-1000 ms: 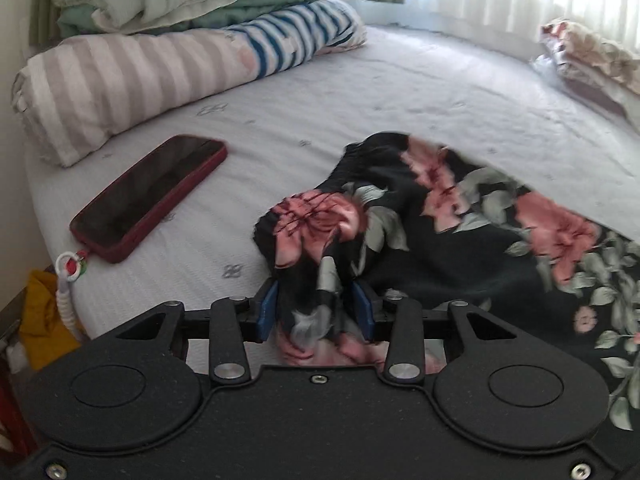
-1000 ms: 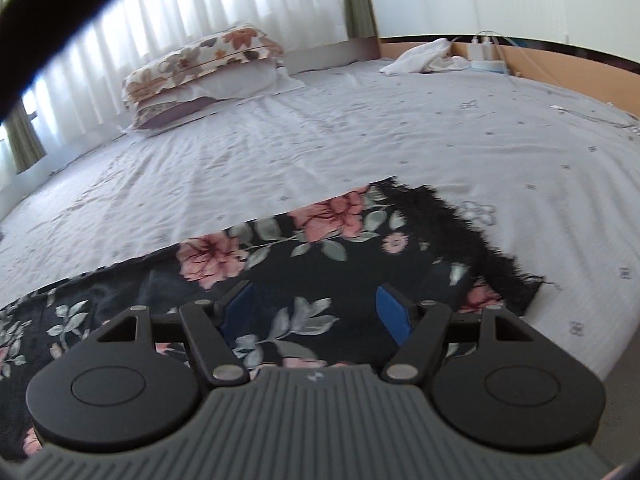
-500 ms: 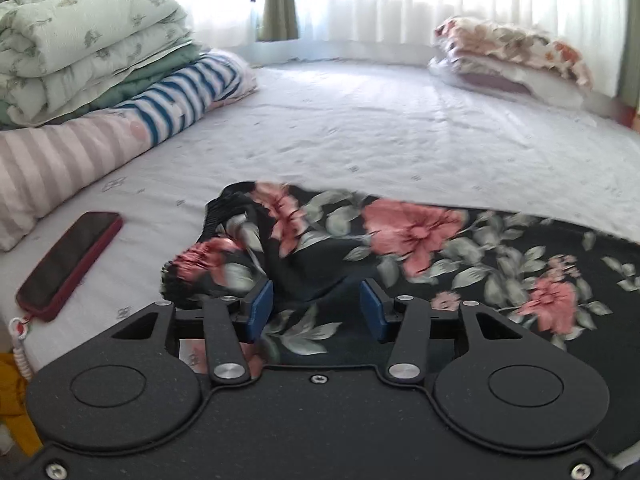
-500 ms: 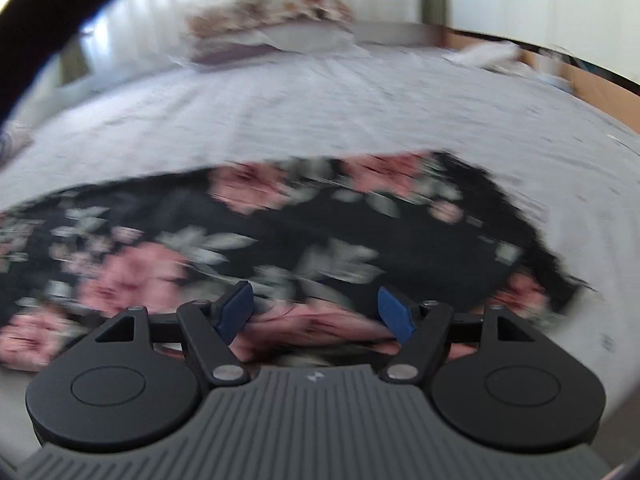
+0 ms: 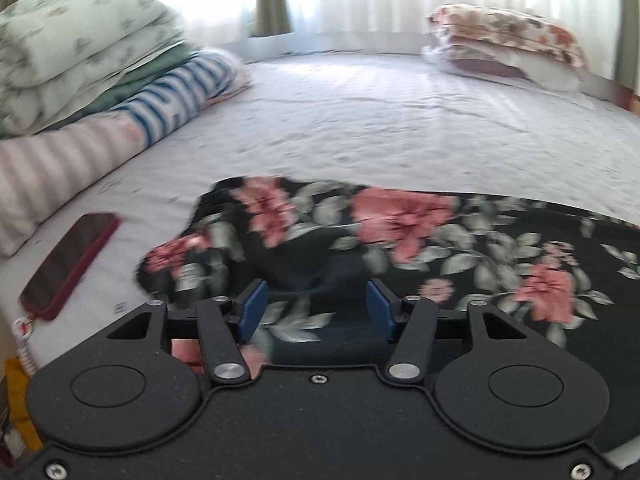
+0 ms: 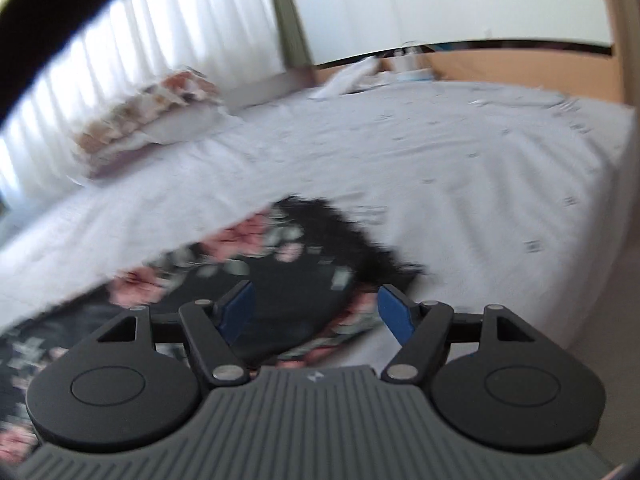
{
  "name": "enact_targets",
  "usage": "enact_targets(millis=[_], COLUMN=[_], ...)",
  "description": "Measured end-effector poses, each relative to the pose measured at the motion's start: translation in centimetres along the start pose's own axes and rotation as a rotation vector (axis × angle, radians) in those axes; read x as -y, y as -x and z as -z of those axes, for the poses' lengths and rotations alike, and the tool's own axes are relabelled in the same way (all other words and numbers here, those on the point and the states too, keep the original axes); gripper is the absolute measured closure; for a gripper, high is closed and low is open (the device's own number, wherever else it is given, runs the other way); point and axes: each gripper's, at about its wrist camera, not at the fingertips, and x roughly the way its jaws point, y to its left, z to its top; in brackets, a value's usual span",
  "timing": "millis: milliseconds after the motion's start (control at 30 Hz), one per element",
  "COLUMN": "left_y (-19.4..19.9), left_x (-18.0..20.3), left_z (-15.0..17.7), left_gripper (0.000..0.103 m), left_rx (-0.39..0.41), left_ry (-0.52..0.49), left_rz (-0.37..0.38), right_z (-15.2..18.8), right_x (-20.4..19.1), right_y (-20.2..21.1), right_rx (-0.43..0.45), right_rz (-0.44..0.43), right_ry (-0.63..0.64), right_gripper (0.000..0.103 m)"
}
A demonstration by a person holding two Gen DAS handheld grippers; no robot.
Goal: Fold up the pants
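Note:
The black pants with pink flowers (image 5: 400,232) lie across the bed's near side. In the left wrist view their bunched left end sits just ahead of my left gripper (image 5: 316,308), which is open over the cloth and holds nothing. In the right wrist view, which is blurred, the pants' right end with a black fringe (image 6: 352,236) lies under and ahead of my right gripper (image 6: 314,312), which is open and empty.
A phone in a dark red case (image 5: 68,264) lies left of the pants. Striped and folded bedding (image 5: 92,92) is stacked at the far left. Flowered pillows (image 5: 508,44) lie at the far side by the curtains. The bed's edge (image 6: 600,272) drops off at the right.
My left gripper has let go of the bunched cloth and opened wide. Both cameras have swung. The right gripper has stayed open and shifted toward the fringe end.

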Motion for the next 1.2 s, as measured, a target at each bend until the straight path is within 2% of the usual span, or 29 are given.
enact_targets(millis=[100,200,267,300,400,433,500,533,567,600,800,933,1000,1100,1200], left_y=[-0.3,-1.0,-1.7,-2.1,-2.8,-2.9,-2.9,-2.9,-2.9,-3.0,-3.5,-3.7,-3.6,-2.9,-1.9], left_x=[1.4,1.4,0.6,0.1,-1.3,-1.6,-2.0,-2.0,-2.0,-1.9,-2.0,-2.0,-1.8,-1.6,-0.7], left_z=[0.2,0.8,1.3,1.5,2.3,2.5,2.6,2.6,2.6,2.5,2.1,2.0,1.9,1.3,-0.1], left_gripper=[0.048,0.048,0.048,0.048,0.048,0.048,0.048,0.048,0.048,0.048,0.048,0.048,0.048,0.048,0.046], left_rx=[0.002,0.000,-0.019,-0.034,-0.068,-0.068,-0.063,-0.062,-0.061,-0.059,-0.058,-0.060,-0.063,-0.047,-0.025], left_ry=[-0.048,-0.058,-0.037,-0.026,0.009,0.020,0.025,0.019,0.007,-0.005,-0.038,-0.038,-0.040,-0.032,-0.016], left_rz=[0.015,-0.033,-0.076,-0.095,-0.117,-0.115,-0.109,-0.113,-0.120,-0.128,-0.142,-0.144,-0.145,-0.106,-0.017], right_z=[-0.6,-0.5,-0.3,-0.2,-0.1,-0.1,-0.1,-0.2,-0.2,-0.2,-0.3,-0.3,-0.1,0.0,-0.1], right_x=[-0.7,-0.6,-0.3,-0.4,-0.5,-0.4,-0.4,-0.4,-0.4,-0.4,-1.3,-0.8,-1.1,-1.4,-1.3], right_y=[-1.8,-3.9,-4.6,-4.8,-5.5,-5.6,-5.7,-5.7,-5.8,-5.7,-4.5,-5.9,-5.9,-5.6,-5.6], right_rx=[-0.027,-0.049,-0.035,-0.026,-0.013,-0.007,0.002,0.002,-0.003,-0.001,0.066,-0.005,0.005,0.020,0.018], right_rz=[0.025,0.111,0.143,0.149,0.115,0.105,0.107,0.109,0.120,0.145,0.250,0.273,0.283,0.315,0.339], right_ry=[-0.034,-0.078,-0.096,-0.096,-0.102,-0.109,-0.113,-0.115,-0.114,-0.107,-0.007,-0.004,0.018,0.020,0.008], right_gripper=[0.030,0.041,0.053,0.066,0.065,0.057,0.052,0.060,0.083,0.099,0.100,0.100,0.097,0.094,0.096])
